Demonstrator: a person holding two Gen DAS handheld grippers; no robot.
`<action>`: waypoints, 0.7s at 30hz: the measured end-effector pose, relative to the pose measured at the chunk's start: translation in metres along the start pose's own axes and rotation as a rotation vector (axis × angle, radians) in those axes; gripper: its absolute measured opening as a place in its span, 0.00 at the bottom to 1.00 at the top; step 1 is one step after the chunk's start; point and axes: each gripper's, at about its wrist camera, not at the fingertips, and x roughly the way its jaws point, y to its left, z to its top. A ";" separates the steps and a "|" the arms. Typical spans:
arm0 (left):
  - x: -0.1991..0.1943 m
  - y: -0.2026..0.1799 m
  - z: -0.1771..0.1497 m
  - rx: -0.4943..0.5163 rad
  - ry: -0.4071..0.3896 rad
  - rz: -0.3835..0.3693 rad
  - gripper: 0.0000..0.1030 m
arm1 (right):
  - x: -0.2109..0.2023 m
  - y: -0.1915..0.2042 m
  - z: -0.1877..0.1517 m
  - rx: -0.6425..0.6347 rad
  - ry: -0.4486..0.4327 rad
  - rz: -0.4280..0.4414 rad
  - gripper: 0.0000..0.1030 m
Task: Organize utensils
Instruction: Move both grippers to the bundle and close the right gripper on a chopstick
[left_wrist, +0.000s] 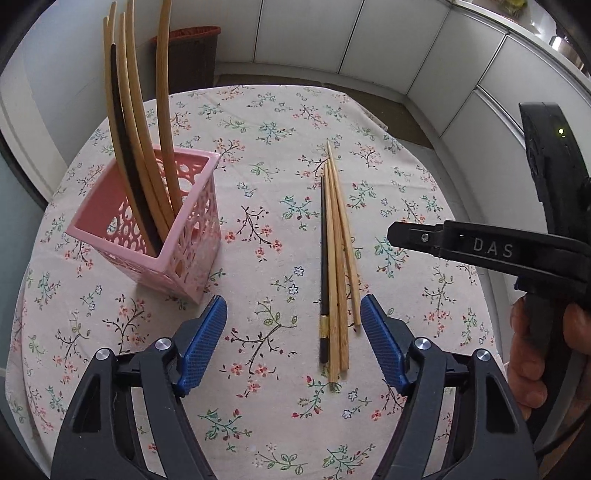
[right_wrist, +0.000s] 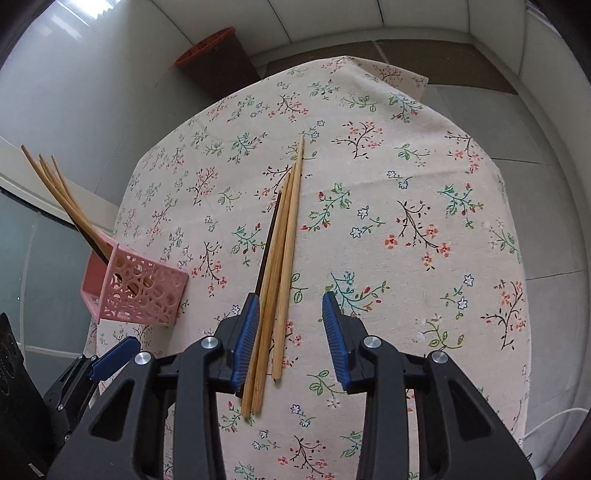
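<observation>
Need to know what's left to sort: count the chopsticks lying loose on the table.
4, side by side on the tablecloth: one black chopstick on the left, then three wooden chopsticks. Others already stand in the pink basket.

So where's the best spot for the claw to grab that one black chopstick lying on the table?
Probably its thick near end, by the gold band. The black chopstick lies flat against the bamboo chopsticks, with only its left side free. So the open right claw would likely come straight down from above, one finger on that free side, the other wedged between it and the bamboo.
</observation>
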 end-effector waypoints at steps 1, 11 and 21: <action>0.004 0.000 -0.001 0.002 0.005 0.013 0.68 | 0.002 0.002 0.001 -0.007 0.007 -0.003 0.35; 0.015 0.002 -0.006 0.009 0.037 0.032 0.54 | 0.041 0.013 0.010 -0.066 0.052 -0.070 0.26; 0.013 0.008 -0.007 0.009 0.040 0.031 0.50 | 0.067 0.016 0.030 -0.076 0.039 -0.141 0.19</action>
